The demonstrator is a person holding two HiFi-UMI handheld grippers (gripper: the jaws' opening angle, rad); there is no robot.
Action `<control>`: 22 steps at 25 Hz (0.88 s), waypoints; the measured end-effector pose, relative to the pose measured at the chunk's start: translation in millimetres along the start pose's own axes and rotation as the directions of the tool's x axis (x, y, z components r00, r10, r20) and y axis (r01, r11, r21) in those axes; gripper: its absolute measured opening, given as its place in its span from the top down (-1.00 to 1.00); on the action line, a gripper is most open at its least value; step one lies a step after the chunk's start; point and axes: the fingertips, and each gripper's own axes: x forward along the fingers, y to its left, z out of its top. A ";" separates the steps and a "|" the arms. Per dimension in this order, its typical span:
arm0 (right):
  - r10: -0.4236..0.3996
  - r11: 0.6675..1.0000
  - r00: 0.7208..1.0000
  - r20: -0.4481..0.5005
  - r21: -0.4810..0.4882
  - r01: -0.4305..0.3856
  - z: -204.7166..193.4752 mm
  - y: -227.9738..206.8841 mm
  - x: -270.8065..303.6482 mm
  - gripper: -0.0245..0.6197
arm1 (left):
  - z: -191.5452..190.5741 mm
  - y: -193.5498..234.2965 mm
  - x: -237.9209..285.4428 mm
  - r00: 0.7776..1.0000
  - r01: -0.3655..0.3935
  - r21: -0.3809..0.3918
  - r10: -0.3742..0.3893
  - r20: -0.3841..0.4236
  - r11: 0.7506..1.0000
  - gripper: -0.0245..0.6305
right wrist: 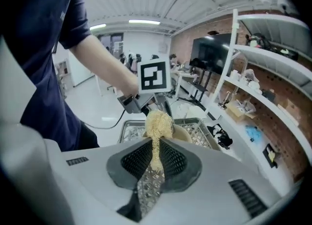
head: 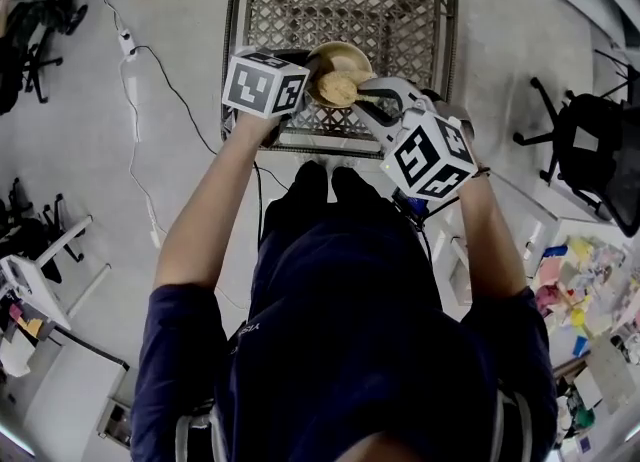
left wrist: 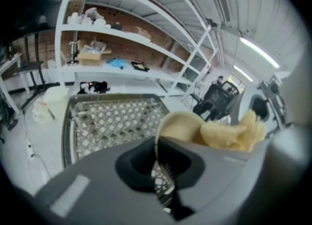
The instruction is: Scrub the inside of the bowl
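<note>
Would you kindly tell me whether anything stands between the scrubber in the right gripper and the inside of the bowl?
Nothing visible does. The right gripper is shut on the scrubber, which sits inside the bowl. The left gripper clamps the rim at one side, clear of the scrubber.

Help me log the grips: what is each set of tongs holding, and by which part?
The left tongs clamp the bowl by its rim. The right tongs pinch the yellow scrubber by its lower end, its bulk inside the bowl.
</note>
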 end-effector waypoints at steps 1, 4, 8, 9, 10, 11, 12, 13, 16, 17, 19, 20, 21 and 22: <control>0.002 0.998 0.999 0.042 0.060 -0.005 2.2 -3.2 -3.3 0.79 | 0.6 2.3 -1.2 1.000 -0.009 0.000 0.009 0.001 1.000 0.91; -0.007 0.957 0.979 0.203 0.285 -0.052 8.0 -15.8 -16.0 0.79 | 0.1 6.2 -2.3 1.000 -0.017 -0.004 0.017 -0.001 1.000 0.91; -0.097 0.820 0.913 0.397 0.551 -0.153 8.0 -42.6 -41.1 0.79 | -3.9 9.6 -2.5 1.000 -0.028 -0.018 0.028 -0.010 0.999 0.91; -0.124 0.788 0.895 0.428 0.591 -0.174 7.1 -48.8 -47.0 0.79 | -5.6 10.2 -1.9 0.999 -0.032 -0.023 0.032 -0.014 0.999 0.91; -0.149 0.762 0.881 0.448 0.620 -0.187 6.0 -54.3 -51.9 0.79 | -7.3 10.5 -1.1 0.999 -0.034 -0.030 0.033 -0.015 0.999 0.91; -0.171 0.743 0.871 0.461 0.640 -0.194 4.5 -58.8 -55.6 0.79 | -9.0 10.5 -0.2 0.999 -0.033 -0.041 0.032 -0.014 0.999 0.91; -0.190 0.728 0.861 0.471 0.657 -0.198 3.1 -62.5 -58.3 0.79 | -10.5 10.5 0.4 1.000 -0.030 -0.056 0.030 -0.010 0.998 0.91; -0.208 0.713 0.853 0.480 0.671 -0.204 1.8 -65.7 -60.2 0.79 | -11.9 10.7 0.9 1.000 -0.027 -0.074 0.027 -0.002 0.997 0.91; -0.256 0.661 0.821 0.511 0.712 -0.237 -0.9 -73.7 -63.9 0.79 | -15.8 12.3 1.7 1.000 -0.017 -0.130 0.020 0.022 0.991 0.91; -0.272 0.643 0.811 0.519 0.725 -0.248 -2.3 -76.1 -64.8 0.79 | -16.8 12.8 2.0 0.999 -0.018 -0.139 0.022 0.026 0.990 0.91; -0.298 0.617 0.801 0.519 0.745 -0.253 -7.4 -80.0 -65.7 0.79 | -18.3 12.9 3.1 0.999 -0.025 -0.140 0.029 0.025 0.990 0.91; -0.309 0.608 0.800 0.514 0.753 -0.249 -10.4 -81.1 -65.8 0.79 | -18.7 12.6 3.5 0.999 -0.028 -0.138 0.032 0.024 0.990 0.91; -0.317 0.601 0.800 0.510 0.760 -0.246 -13.1 -81.5 -65.8 0.79 | -19.0 12.0 3.7 0.999 -0.030 -0.136 0.033 0.023 0.990 0.91; -0.323 0.596 0.800 0.506 0.765 -0.244 -15.3 -81.2 -65.6 0.79 | -19.2 11.5 3.7 0.999 -0.031 -0.134 0.035 0.022 0.990 0.91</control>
